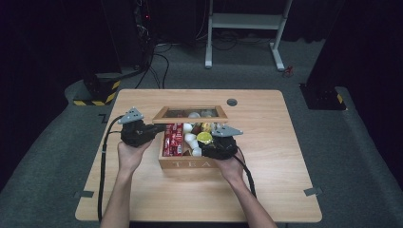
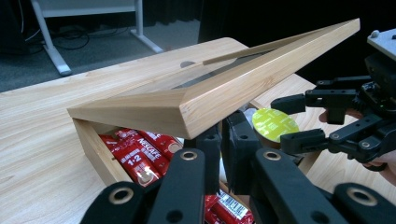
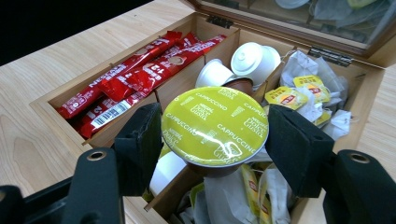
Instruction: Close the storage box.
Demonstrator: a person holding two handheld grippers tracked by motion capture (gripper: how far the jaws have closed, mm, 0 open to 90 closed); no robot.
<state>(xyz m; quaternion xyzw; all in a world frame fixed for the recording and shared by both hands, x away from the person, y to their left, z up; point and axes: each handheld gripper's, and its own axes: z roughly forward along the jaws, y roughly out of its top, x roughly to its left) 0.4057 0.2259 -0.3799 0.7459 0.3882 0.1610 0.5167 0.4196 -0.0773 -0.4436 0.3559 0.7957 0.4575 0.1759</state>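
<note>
A: Where is the capsule?

B: The cappuccino capsule (image 3: 215, 126), with its yellow-green foil lid, sits between the two black jaws of the right gripper (image 1: 212, 141). The pads press on its rim from both sides, so the jaws stand about a capsule's width apart and hold it. It hangs above the middle compartment of the wooden tea box (image 1: 167, 163), clear of the things lying below.

A: What lies below it?

B: White capsules (image 3: 254, 58) fill the far part of that middle compartment. Red Nescafe sachets (image 3: 140, 74) lie in the compartment on one side, and tea bags with yellow tags (image 3: 303, 91) in the one on the other side.

A: And the other gripper?

B: The left gripper (image 1: 157, 128) is at the box's left side. Its jaws are closed almost together, with their tips at the front corner of the raised lid (image 2: 224, 91), under its edge. Whether they pinch the lid or only prop it cannot be told. The lid is a wooden frame with a glass pane, tilted up on hinges at the box's far edge.

A: Where does the box stand?

B: Near the middle of the tabletop (image 1: 285, 156), a little toward its near edge, with the word TEA on its front wall facing the person. A hand holds each gripper, and a black cable (image 1: 102, 166) trails from the left one down past the near edge.
</note>
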